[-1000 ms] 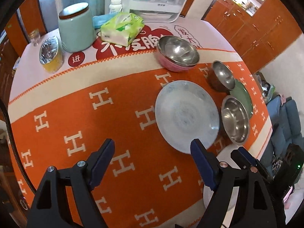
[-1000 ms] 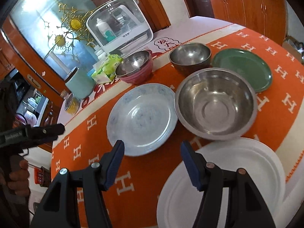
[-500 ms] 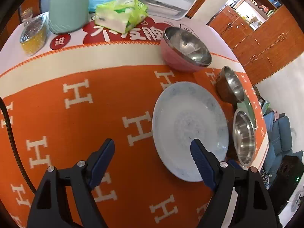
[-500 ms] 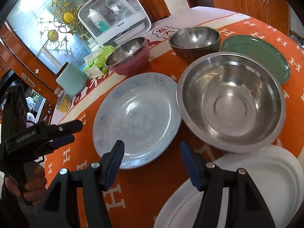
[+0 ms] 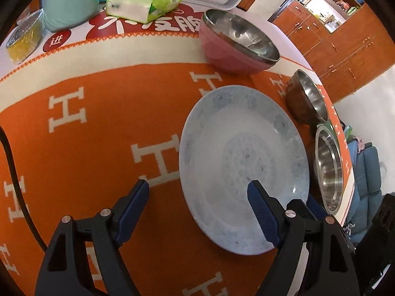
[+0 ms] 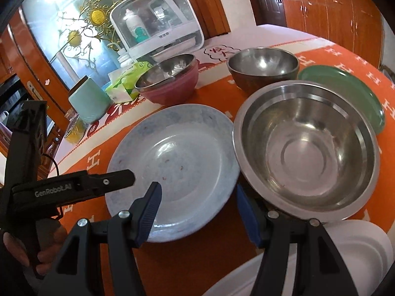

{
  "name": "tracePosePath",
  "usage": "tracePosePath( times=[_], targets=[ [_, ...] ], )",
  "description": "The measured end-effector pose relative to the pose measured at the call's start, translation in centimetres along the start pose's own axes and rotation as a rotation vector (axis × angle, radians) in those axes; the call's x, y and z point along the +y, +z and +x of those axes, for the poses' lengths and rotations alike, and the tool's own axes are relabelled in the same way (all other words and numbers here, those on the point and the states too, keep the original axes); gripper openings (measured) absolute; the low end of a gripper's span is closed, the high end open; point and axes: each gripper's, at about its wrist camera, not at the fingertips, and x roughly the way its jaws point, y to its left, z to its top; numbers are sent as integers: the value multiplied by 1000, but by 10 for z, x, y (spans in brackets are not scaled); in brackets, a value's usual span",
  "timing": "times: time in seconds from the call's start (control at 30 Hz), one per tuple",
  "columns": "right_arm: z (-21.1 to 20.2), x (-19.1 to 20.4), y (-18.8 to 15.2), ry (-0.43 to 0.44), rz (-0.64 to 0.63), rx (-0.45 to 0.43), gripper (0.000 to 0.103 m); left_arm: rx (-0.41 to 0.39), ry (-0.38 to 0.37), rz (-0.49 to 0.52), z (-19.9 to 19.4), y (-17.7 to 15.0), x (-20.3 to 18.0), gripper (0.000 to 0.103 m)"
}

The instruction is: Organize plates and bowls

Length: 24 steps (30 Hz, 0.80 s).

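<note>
A pale blue plate (image 5: 244,167) (image 6: 177,153) lies on the orange tablecloth. My left gripper (image 5: 197,197) hovers open across its left rim, one finger over the plate and one over the cloth; one of its fingers (image 6: 108,178) shows in the right wrist view. My right gripper (image 6: 197,197) is open and empty at the plate's near rim. Its right finger stands in the gap beside a large steel bowl (image 6: 306,148) (image 5: 329,170). Behind are a small steel bowl (image 6: 264,66) (image 5: 306,98), a green plate (image 6: 345,93) and a pink bowl (image 6: 170,86) (image 5: 229,54) with a steel bowl nested in it. A white plate (image 6: 358,251) lies at the near right.
A tissue pack (image 5: 145,0), a mint canister (image 5: 69,2) and a yellow jar (image 5: 22,42) stand at the back of the table, with a white cabinet box (image 6: 158,27) behind. A hand (image 6: 47,251) holds the left gripper. The table edge runs past the steel bowls.
Both grippers have come down and closer to the pale blue plate, which now fills more of each view. Their jaws keep the same width.
</note>
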Motion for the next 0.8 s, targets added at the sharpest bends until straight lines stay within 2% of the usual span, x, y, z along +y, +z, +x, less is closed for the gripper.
tracePosePath(
  times=[0.07, 0.37, 0.63, 0.67, 0.73, 0.8],
  targets=[
    [1, 1, 0, -13, -11, -7, 62, -6, -3, 16, 3, -1, -4, 81],
    [9, 1, 2, -53, -55, -29, 61, -55, 91, 62, 8, -4, -21, 74],
    [12, -1, 2, -117, -67, -32, 38, -97, 178, 100, 9, -5, -30, 51],
    [13, -2, 1, -123, -66, -32, 36, -99, 183, 105, 8, -5, -30, 50],
    [15, -5, 1, -142, -59, -22, 24, -101, 172, 107, 9, -5, -30, 42],
    [19, -11, 1, -117, -34, 0, 19, -100, 161, 96, 7, -5, -28, 39]
  ],
)
